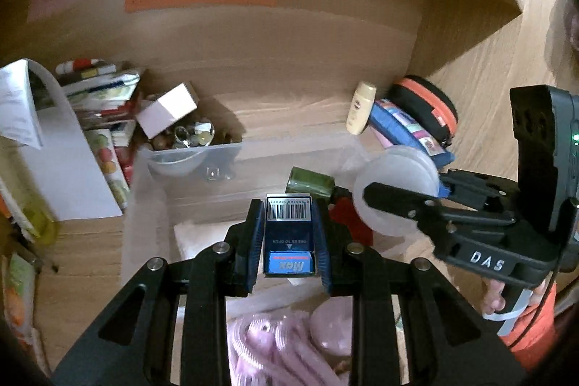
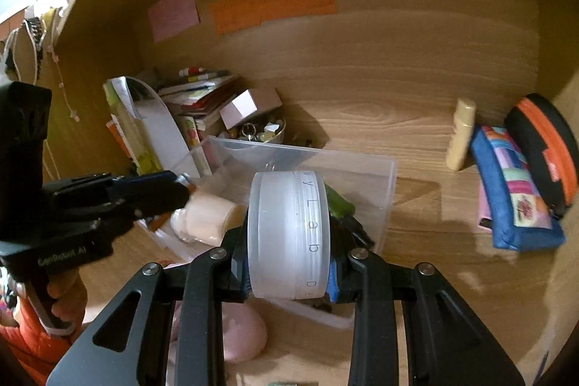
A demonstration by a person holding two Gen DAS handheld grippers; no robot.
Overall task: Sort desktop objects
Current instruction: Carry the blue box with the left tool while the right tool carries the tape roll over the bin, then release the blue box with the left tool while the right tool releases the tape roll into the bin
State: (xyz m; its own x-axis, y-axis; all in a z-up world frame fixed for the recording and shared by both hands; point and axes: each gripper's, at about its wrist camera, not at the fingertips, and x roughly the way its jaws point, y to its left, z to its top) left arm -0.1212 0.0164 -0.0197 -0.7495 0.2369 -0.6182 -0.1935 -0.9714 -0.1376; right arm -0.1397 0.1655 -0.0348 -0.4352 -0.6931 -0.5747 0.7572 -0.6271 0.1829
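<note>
My left gripper (image 1: 288,223) is shut on a small blue Max staple box (image 1: 288,234) with a barcode, held above the clear plastic bin (image 1: 152,190). My right gripper (image 2: 289,241) is shut on a round frosted white jar (image 2: 289,234), held on its side over the same clear bin (image 2: 383,205). The right gripper with the jar (image 1: 398,194) shows at the right of the left wrist view. The left gripper (image 2: 173,190) shows at the left of the right wrist view. In the bin lie a green object (image 1: 311,185), a red object (image 1: 351,223) and a cream roll (image 2: 206,216).
A stack of books and papers (image 1: 97,104), a pink box (image 1: 166,111) and a bowl of trinkets (image 1: 188,136) stand behind the bin. A cream bottle (image 2: 459,136), a blue pouch (image 2: 514,201) and a black-orange case (image 2: 542,147) lean at the right. Pink items (image 1: 289,339) lie in front.
</note>
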